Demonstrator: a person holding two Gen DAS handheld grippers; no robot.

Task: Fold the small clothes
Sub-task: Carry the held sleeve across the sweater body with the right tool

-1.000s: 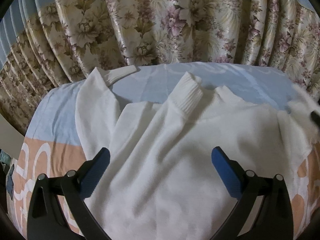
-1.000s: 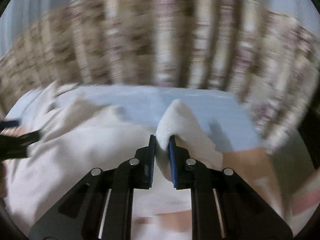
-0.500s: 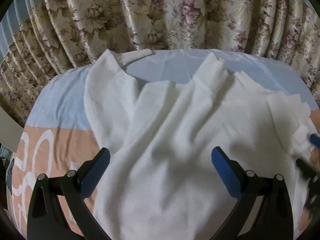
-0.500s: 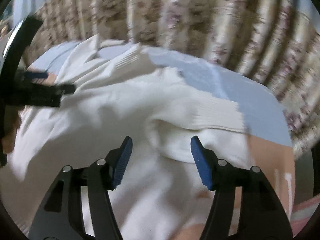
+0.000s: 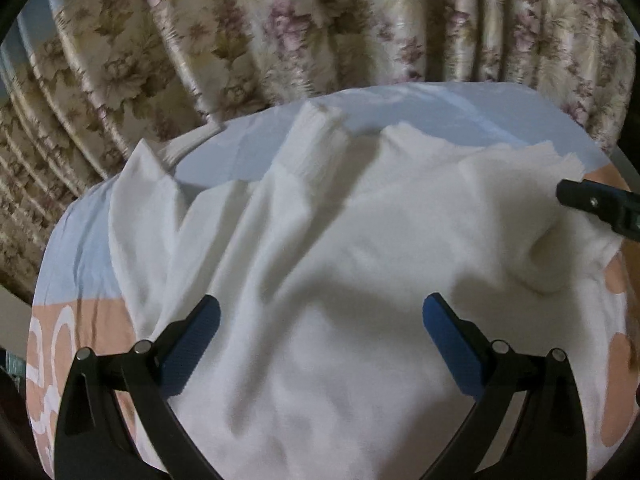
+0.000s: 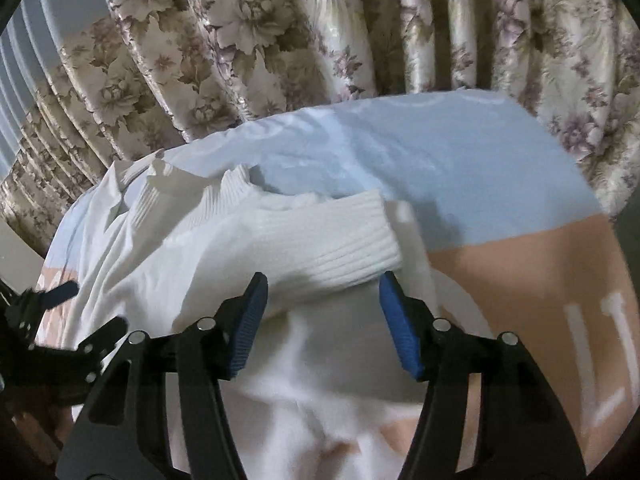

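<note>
- White sweater (image 5: 340,280) is lying rumpled on the blue-and-peach bedsheet (image 5: 80,240), below the floral curtain (image 5: 280,32).
- Left gripper (image 5: 320,332) is hovering over the sweater body, jaws spread wide, gripping nothing.
- Right gripper (image 6: 322,320) is standing parted, gripping nothing, its 2 pads (image 6: 400,328) flanking the ribbed cuff (image 6: 340,240).

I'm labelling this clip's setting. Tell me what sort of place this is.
Most likely a bedroom at home. A white sweater lies spread on a blue-and-peach bedsheet, with floral pleated curtains hanging close behind it.
</note>
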